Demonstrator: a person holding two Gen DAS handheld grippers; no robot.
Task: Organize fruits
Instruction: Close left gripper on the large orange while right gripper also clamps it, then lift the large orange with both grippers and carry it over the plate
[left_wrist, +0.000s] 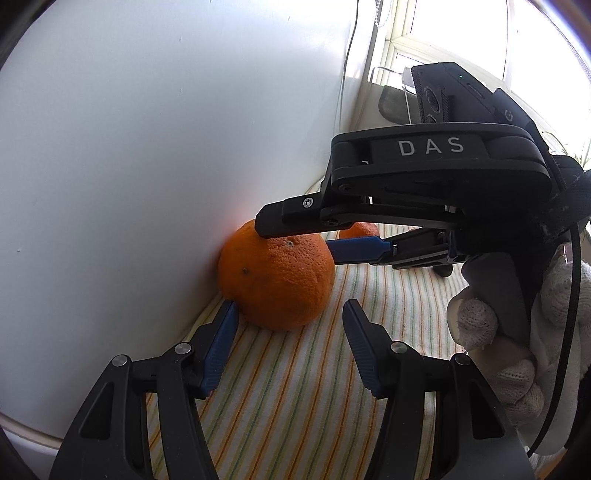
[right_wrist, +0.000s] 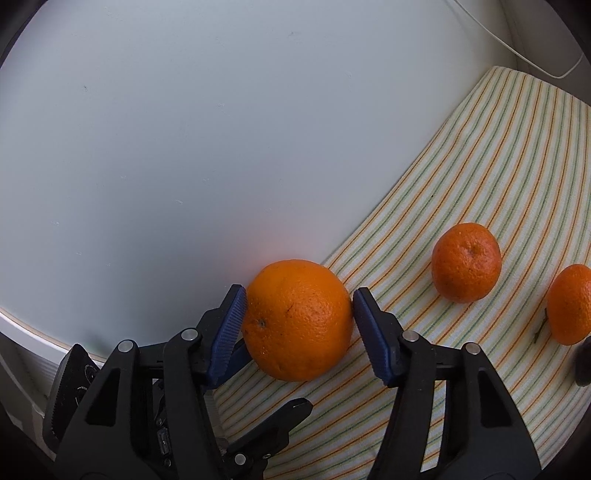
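Observation:
A large orange (left_wrist: 276, 275) sits on the striped cloth (left_wrist: 295, 369) against the white wall. In the right wrist view the orange (right_wrist: 297, 319) lies between the blue pads of my right gripper (right_wrist: 298, 314), which touch or nearly touch its two sides. In the left wrist view the right gripper (left_wrist: 291, 236) comes in from the right, straddling the orange. My left gripper (left_wrist: 290, 314) is open, just short of the orange, its left pad near the fruit's base. Two smaller oranges (right_wrist: 466, 263) (right_wrist: 570, 304) lie to the right.
A white wall (right_wrist: 184, 147) stands right behind the large orange. A white cable (right_wrist: 517, 51) hangs at the far corner. A window and sill (left_wrist: 461, 44) are at the right. A white-gloved hand (left_wrist: 517, 332) holds the right gripper.

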